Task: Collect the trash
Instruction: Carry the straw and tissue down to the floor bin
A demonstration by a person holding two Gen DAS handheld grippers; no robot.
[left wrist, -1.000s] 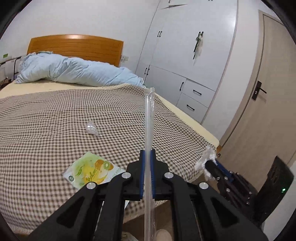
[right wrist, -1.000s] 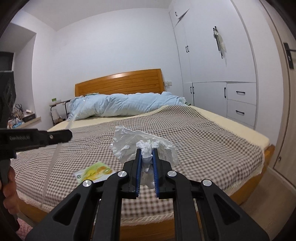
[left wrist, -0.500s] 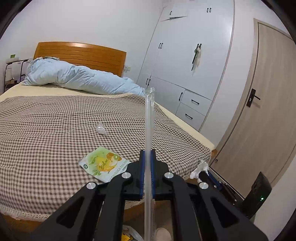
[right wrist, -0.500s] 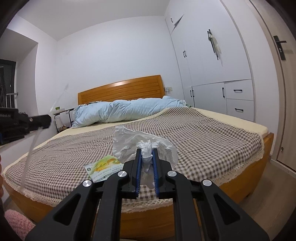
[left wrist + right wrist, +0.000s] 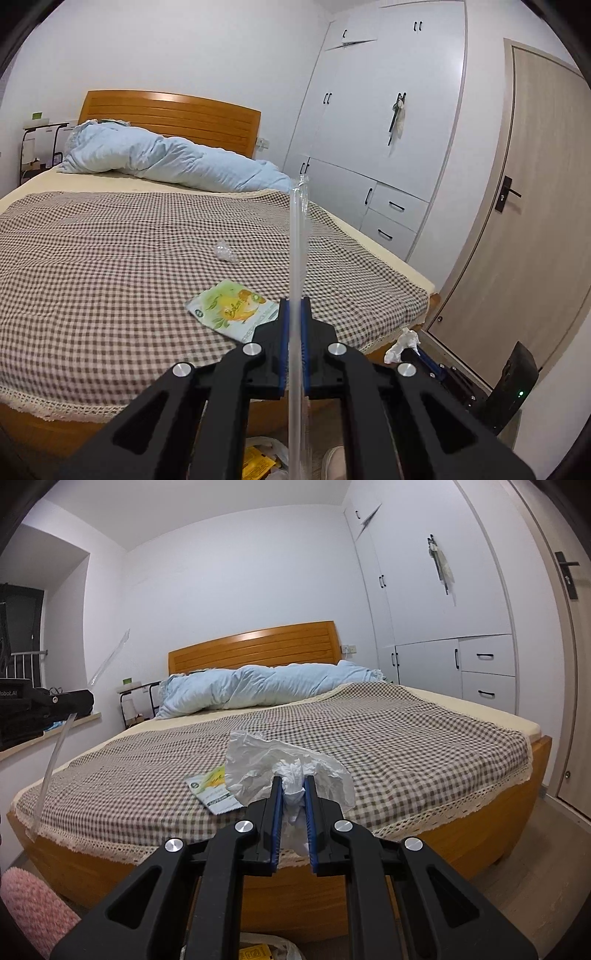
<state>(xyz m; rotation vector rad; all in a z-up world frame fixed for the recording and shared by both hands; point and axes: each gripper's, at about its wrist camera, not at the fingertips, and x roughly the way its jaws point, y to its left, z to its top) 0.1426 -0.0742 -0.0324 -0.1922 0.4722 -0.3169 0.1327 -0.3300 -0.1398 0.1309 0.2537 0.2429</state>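
My left gripper (image 5: 293, 314) is shut on a long clear plastic straw wrapper (image 5: 296, 240) that stands upright between its pads; it also shows in the right wrist view (image 5: 55, 753). My right gripper (image 5: 293, 786) is shut on a crumpled white tissue (image 5: 284, 771), also seen at lower right in the left wrist view (image 5: 400, 341). Both grippers hover off the foot of the bed. A green and yellow snack packet (image 5: 232, 310) (image 5: 207, 788) and a small clear crumpled wrapper (image 5: 225, 253) lie on the checked bedspread (image 5: 110, 277).
A white trash bag with a yellow packet inside (image 5: 262, 456) (image 5: 266, 950) lies on the floor below the grippers. A blue duvet (image 5: 166, 158) lies by the wooden headboard. White wardrobes (image 5: 388, 129) and a door (image 5: 535, 221) stand to the right. A pink slipper (image 5: 33, 908) is at lower left.
Both grippers have drawn back from the bed and lowered, each keeping its hold. The bed looks farther away and the trash bag on the floor has come into view.
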